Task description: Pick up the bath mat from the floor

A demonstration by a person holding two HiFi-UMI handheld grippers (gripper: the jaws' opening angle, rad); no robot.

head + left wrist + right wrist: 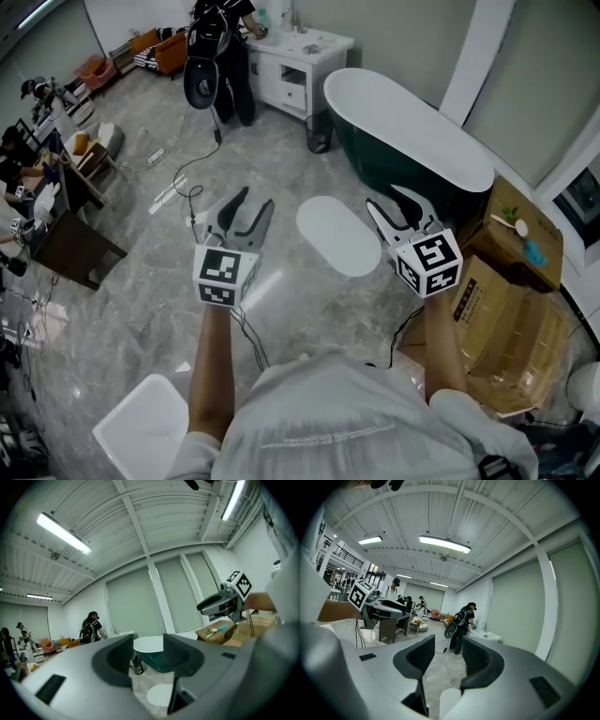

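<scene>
The bath mat [337, 234] is a white oval lying flat on the grey marble floor beside the bathtub. It also shows low between the jaws as the bath mat [159, 694] in the left gripper view and the bath mat [449, 700] in the right gripper view. My left gripper [246, 208] hangs in the air to the mat's left, jaws apart and nothing between them. My right gripper [398, 211] hangs over the mat's right edge, also open and holding nothing. Both point roughly level, well above the floor. In their own views the left gripper [148, 656] and right gripper [443, 656] have clear gaps.
A dark green bathtub [403, 141] with a white rim stands just behind the mat. Cardboard boxes [511, 309] are stacked at the right. A white vanity [300, 66] with a person [220, 56] beside it is at the back. Cables [187, 178] lie on the floor; a white stool [145, 427] is near left.
</scene>
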